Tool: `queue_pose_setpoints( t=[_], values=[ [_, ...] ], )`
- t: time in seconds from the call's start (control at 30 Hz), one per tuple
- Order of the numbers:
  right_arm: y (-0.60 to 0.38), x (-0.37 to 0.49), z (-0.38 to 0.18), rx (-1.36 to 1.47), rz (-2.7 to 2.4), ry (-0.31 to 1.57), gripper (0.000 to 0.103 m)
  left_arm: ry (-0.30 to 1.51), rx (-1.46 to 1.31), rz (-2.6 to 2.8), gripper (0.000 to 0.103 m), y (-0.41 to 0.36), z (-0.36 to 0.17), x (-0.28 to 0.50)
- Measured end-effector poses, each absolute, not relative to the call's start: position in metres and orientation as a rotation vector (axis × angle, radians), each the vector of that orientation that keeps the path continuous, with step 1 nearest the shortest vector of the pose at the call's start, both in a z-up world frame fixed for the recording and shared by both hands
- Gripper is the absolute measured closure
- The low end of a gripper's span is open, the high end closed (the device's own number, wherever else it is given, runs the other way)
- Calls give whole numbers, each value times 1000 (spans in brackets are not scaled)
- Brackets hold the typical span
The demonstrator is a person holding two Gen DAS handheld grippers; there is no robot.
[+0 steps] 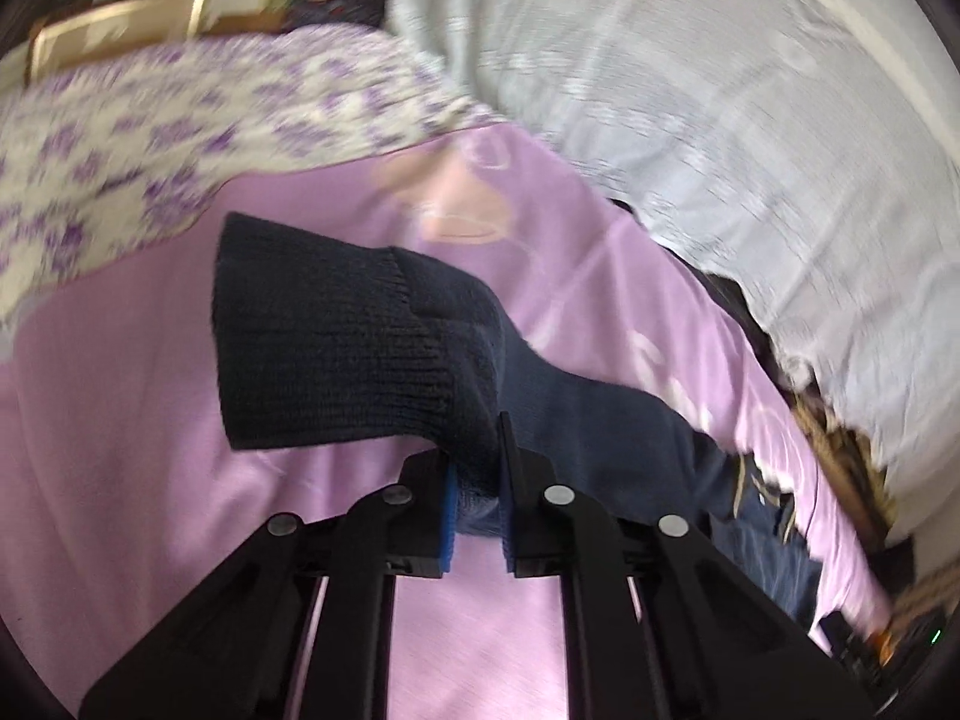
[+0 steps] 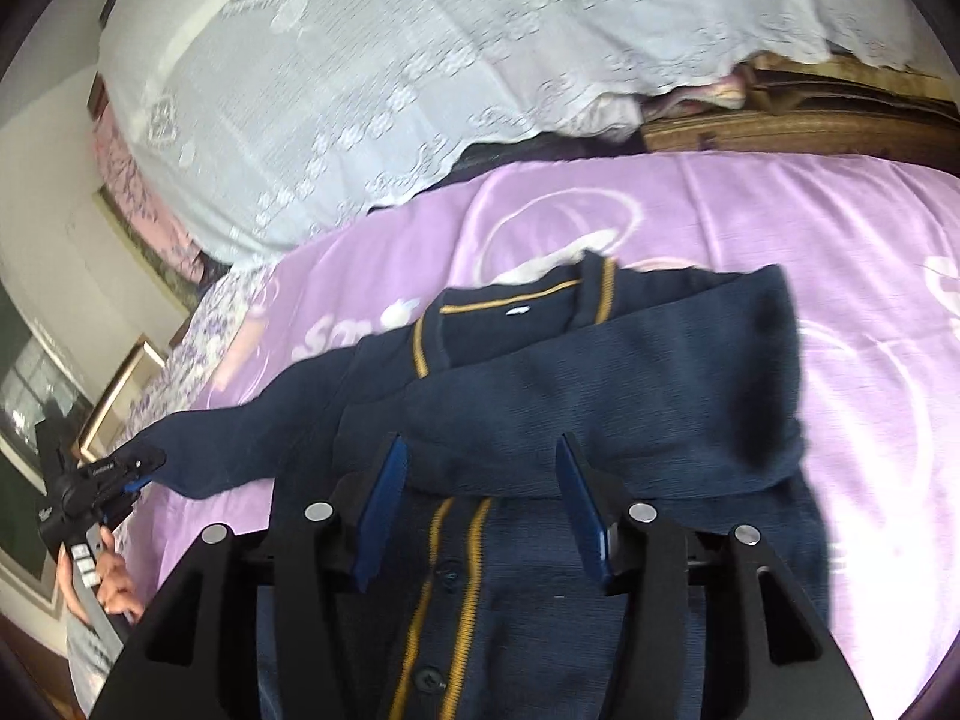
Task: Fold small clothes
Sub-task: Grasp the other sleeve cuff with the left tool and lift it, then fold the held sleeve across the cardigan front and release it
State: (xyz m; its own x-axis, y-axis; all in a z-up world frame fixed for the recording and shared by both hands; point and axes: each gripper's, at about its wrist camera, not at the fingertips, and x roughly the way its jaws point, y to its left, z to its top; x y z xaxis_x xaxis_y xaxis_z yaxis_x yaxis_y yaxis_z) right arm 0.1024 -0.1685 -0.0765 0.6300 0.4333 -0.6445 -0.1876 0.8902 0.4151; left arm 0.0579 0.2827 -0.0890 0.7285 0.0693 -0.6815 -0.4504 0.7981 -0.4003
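A small navy cardigan (image 2: 600,396) with yellow trim lies on the purple bed sheet (image 2: 840,240). One sleeve is folded across its chest. My left gripper (image 1: 477,504) is shut on the other sleeve (image 1: 336,336) near its ribbed cuff and holds it stretched out to the side; it also shows in the right wrist view (image 2: 135,471). My right gripper (image 2: 474,498) is open, hovering just above the cardigan's button front, with nothing between its blue pads (image 2: 381,510).
A white lace cover (image 2: 360,60) lies over bedding at the far side of the bed. A floral purple-and-white cloth (image 1: 150,138) lies next to the sheet. A wooden headboard (image 2: 810,126) runs along the far right. A framed picture (image 1: 114,24) leans beyond the floral cloth.
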Motion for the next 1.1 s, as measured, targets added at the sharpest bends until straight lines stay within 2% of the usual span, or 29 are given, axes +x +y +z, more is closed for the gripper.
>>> queue_pose_setpoints(
  t=[0.3,1.1],
  values=[
    [-195,109,-82,441,368,845,49,731,-358,251,93,203,-71,78],
    [-234,122,-90,624,379,870,44,803,-226,99,93,63,-60,138]
  ],
)
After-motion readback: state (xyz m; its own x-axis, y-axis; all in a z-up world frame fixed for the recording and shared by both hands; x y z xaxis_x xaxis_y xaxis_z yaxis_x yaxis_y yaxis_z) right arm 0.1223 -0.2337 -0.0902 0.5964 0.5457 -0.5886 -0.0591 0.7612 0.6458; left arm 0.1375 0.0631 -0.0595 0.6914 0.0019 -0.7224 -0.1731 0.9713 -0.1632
